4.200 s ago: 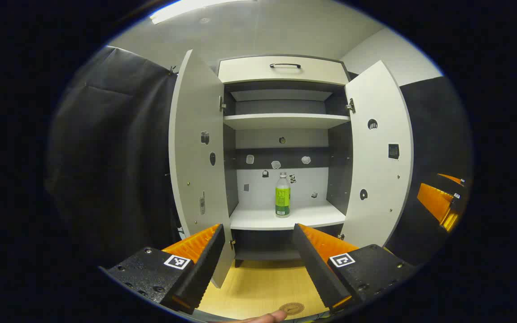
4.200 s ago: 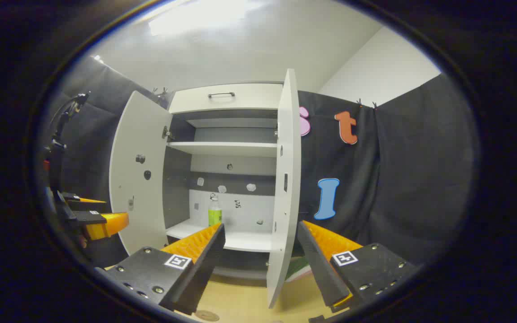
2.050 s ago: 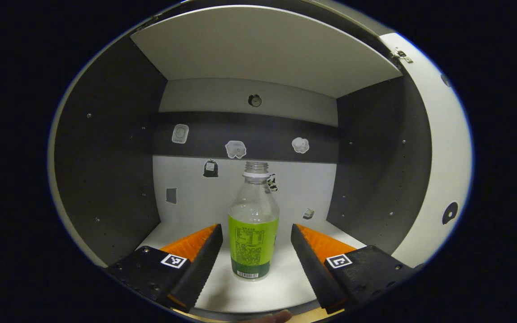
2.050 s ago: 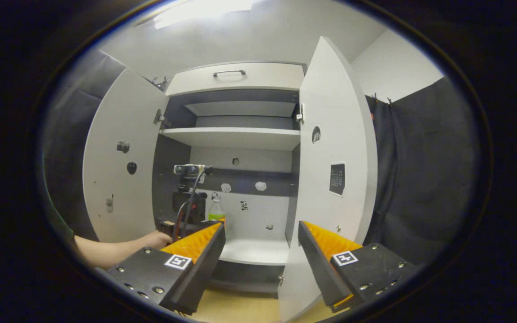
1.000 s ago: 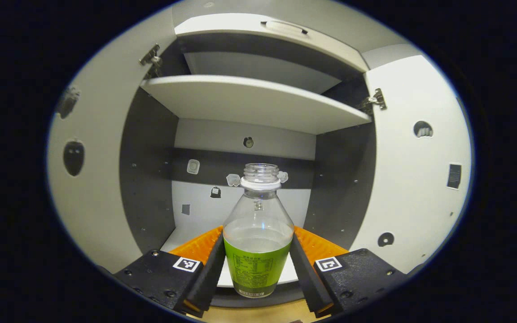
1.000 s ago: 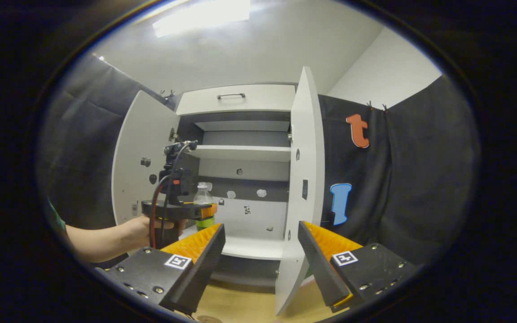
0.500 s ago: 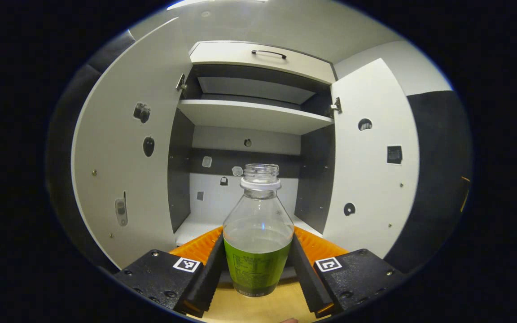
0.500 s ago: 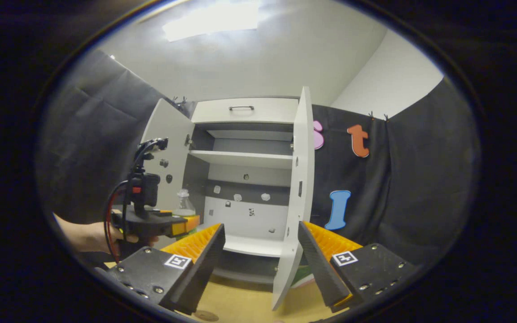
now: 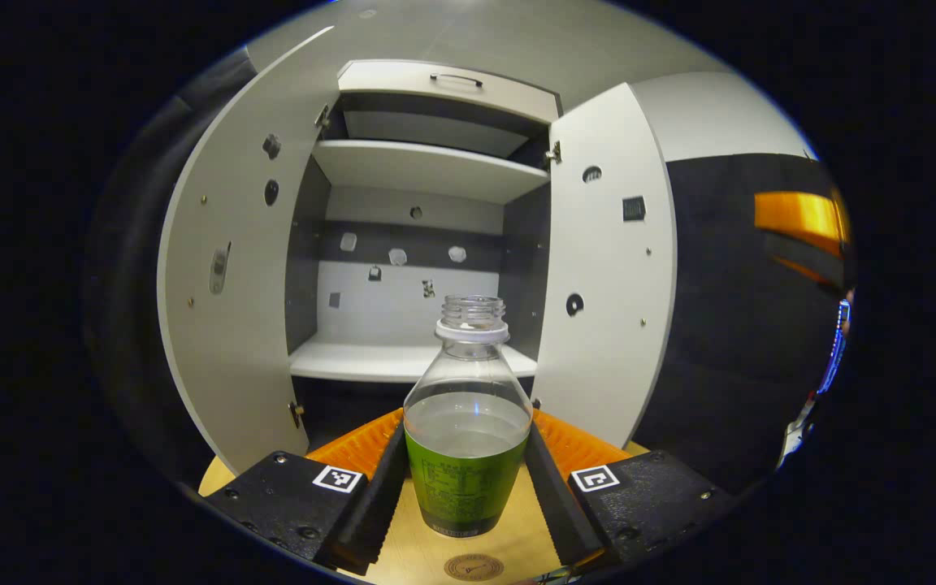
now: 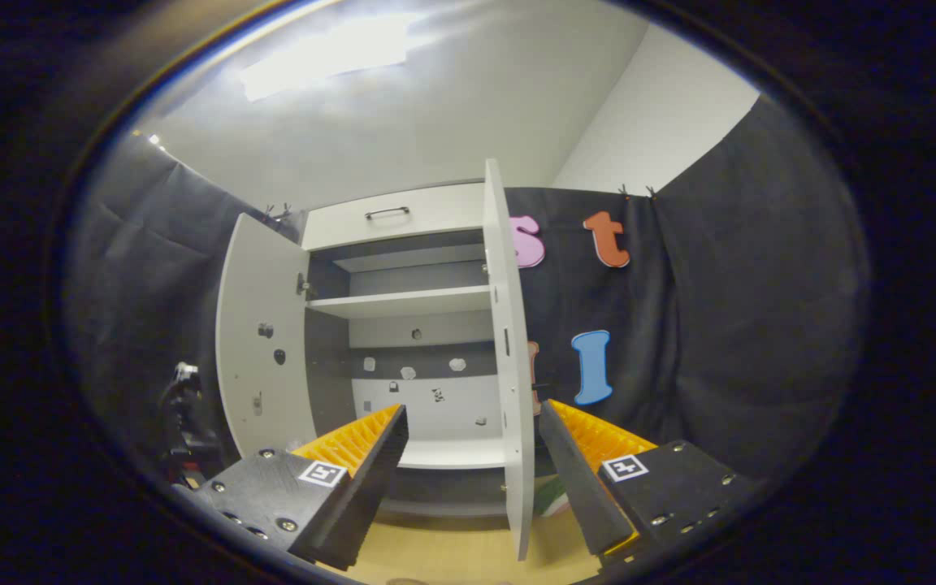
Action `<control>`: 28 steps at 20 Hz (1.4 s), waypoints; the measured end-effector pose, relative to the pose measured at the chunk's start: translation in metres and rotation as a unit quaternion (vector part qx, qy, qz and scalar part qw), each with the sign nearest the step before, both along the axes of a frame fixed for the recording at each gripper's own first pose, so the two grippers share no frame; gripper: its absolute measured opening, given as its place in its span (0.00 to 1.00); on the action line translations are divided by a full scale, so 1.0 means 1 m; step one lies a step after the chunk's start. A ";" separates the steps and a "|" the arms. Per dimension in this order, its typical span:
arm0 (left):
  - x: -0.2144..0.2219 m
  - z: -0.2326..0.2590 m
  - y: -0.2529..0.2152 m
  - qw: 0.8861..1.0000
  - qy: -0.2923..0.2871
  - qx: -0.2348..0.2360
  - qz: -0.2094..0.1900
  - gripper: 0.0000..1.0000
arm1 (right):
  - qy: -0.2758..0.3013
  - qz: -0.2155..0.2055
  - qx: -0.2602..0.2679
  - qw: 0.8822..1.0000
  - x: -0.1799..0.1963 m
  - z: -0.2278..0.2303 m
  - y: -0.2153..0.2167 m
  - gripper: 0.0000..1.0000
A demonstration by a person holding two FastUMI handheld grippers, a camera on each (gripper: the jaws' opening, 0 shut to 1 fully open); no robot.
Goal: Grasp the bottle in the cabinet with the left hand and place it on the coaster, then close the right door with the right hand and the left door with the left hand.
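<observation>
Bottle (image 9: 466, 439) sits upright, squeezed between my left gripper (image 9: 461, 479) fingers, out of the cabinet (image 9: 415, 244), above the coaster (image 9: 474, 566) so I can lower it. My right gripper (image 10: 472, 459) waits wide apart by the right door (image 10: 507, 357).

Booth interior: black cloth wall (image 10: 728, 325), white wall (image 10: 663, 122) above it, white ceiling (image 10: 435, 114) with one bright light panel (image 10: 326, 53). Light wooden bench (image 10: 452, 552) at the bottom of the right gripper view.
</observation>
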State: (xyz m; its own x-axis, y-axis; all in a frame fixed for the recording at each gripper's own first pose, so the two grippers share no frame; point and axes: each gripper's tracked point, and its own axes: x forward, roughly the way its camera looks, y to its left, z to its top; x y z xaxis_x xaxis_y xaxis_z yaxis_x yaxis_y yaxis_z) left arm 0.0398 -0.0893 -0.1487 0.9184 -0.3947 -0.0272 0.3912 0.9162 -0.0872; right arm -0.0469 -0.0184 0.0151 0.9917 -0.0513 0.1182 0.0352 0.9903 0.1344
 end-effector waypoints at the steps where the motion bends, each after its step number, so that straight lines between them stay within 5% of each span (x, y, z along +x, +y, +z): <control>1: -0.002 -0.022 -0.002 1.000 0.015 0.009 -0.006 0.78 | -0.006 -0.003 0.006 1.000 0.000 0.004 -0.001 0.98; 4: -0.003 -0.085 -0.016 0.999 0.016 0.024 -0.032 0.79 | -0.015 -0.014 0.013 1.000 -0.007 0.007 -0.001 0.98; 7: -0.012 -0.167 -0.027 0.993 0.049 0.088 -0.062 0.79 | -0.013 -0.023 0.012 1.000 -0.012 0.004 0.006 0.98; 9: -0.021 -0.198 -0.039 0.991 0.062 0.077 -0.091 0.80 | -0.008 -0.023 0.003 1.000 -0.011 0.000 0.014 0.98; 22: -0.012 -0.230 -0.055 0.982 0.034 0.055 -0.180 0.81 | 0.033 -0.041 0.002 0.999 -0.016 -0.039 0.044 1.00; 28: -0.010 -0.251 -0.058 0.972 0.083 0.069 -0.209 0.88 | 0.047 -0.049 -0.006 0.998 -0.013 -0.050 0.046 0.98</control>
